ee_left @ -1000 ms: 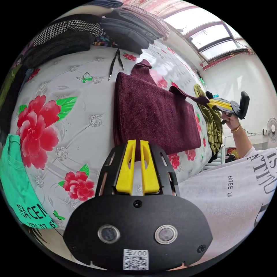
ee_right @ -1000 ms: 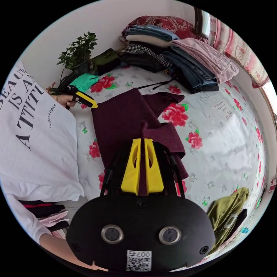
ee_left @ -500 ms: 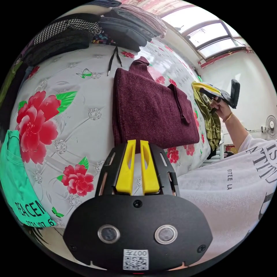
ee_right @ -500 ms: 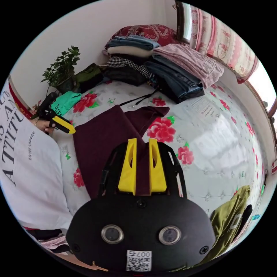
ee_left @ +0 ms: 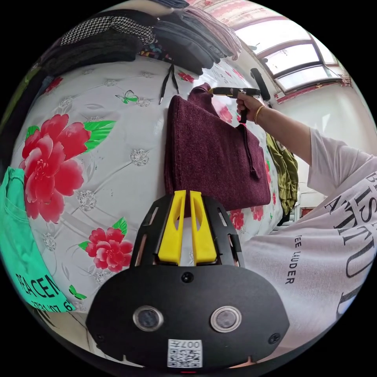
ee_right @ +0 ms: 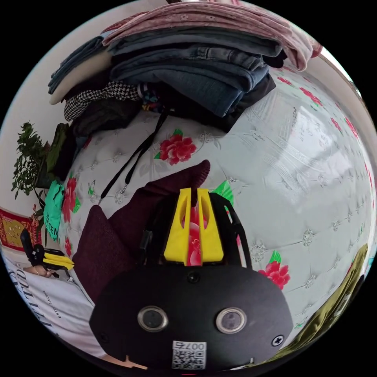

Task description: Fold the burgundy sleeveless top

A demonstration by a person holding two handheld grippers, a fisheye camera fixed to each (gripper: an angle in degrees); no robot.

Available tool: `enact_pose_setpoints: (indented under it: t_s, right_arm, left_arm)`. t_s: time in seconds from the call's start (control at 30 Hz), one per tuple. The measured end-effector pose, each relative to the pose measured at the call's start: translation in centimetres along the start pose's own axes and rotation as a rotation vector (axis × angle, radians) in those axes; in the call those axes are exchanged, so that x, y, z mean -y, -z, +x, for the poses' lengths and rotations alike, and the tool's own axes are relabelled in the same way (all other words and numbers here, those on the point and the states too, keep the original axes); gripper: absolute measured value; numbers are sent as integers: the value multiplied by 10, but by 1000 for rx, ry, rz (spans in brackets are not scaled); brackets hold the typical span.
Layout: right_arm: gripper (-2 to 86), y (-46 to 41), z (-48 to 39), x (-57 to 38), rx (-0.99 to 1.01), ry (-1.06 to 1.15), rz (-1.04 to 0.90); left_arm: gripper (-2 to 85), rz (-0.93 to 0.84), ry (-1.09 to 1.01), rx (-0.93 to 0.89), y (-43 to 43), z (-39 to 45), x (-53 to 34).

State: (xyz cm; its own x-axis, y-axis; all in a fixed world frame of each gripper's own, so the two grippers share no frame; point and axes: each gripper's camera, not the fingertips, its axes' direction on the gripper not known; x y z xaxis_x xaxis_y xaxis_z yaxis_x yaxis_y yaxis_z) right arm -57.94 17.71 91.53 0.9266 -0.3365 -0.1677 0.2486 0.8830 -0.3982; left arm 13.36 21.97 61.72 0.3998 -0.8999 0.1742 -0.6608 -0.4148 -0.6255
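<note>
The burgundy sleeveless top (ee_left: 212, 157) lies folded lengthwise on the flowered bed (ee_left: 98, 165). One strap (ee_left: 247, 149) rests across it. My left gripper (ee_left: 184, 193) sits at the near hem corner with its jaws shut on the cloth. In the right gripper view it is the yellow-jawed tool (ee_right: 72, 264) touching that corner. My right gripper (ee_right: 191, 190) is at the far end of the top (ee_right: 118, 224), with its jaws shut on the tip of the other strap (ee_right: 199, 172). In the left gripper view a hand holds that gripper (ee_left: 212, 91) at the top's shoulder.
A stack of folded clothes (ee_right: 188, 59) stands just beyond the top, with a black cord (ee_right: 133, 157) trailing from it. A green T-shirt (ee_left: 19, 243) lies at the bed's edge, and an olive garment (ee_left: 284, 169) lies on the other side. A potted plant (ee_right: 25, 165) stands by the wall.
The right gripper let go of the first strap, which now lies on the top. It opened, moved to the far strap and shut there. The left gripper stayed at the hem.
</note>
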Motion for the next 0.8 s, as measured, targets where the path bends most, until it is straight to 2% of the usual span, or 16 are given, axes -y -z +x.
enact_pose_setpoints:
  t_s: [0.1, 0.3, 0.37, 0.47, 0.5, 0.6, 0.73, 0.8]
  right_arm:
    - [6, 56, 7, -13, 43, -13, 58]
    - [1, 228, -39, -86, 232, -35, 358]
    - [1, 271, -69, -141, 291, -121, 495]
    - [1, 274, -97, -214, 300, -290, 581]
    - [2, 269, -100, -226, 297, -316, 577]
    - [4, 217, -112, -265, 308, -392, 407]
    - [10, 141, -128, -289, 314, -302, 107]
    - [13, 129, -138, -295, 347, -258, 31]
  left_arm:
    - [-1, 0, -27, 0, -2, 2, 2]
    - [6, 27, -46, -20, -1, 7, -6]
    - [6, 34, -44, -29, 0, 9, -12]
    - [7, 39, -53, -31, 2, 15, -26]
    - [7, 36, -62, -22, 3, 18, -33]
    - [9, 26, -86, 1, 4, 25, -49]
    - [14, 7, -104, 21, 4, 31, -64]
    - [21, 0, -112, 28, 4, 35, -72]
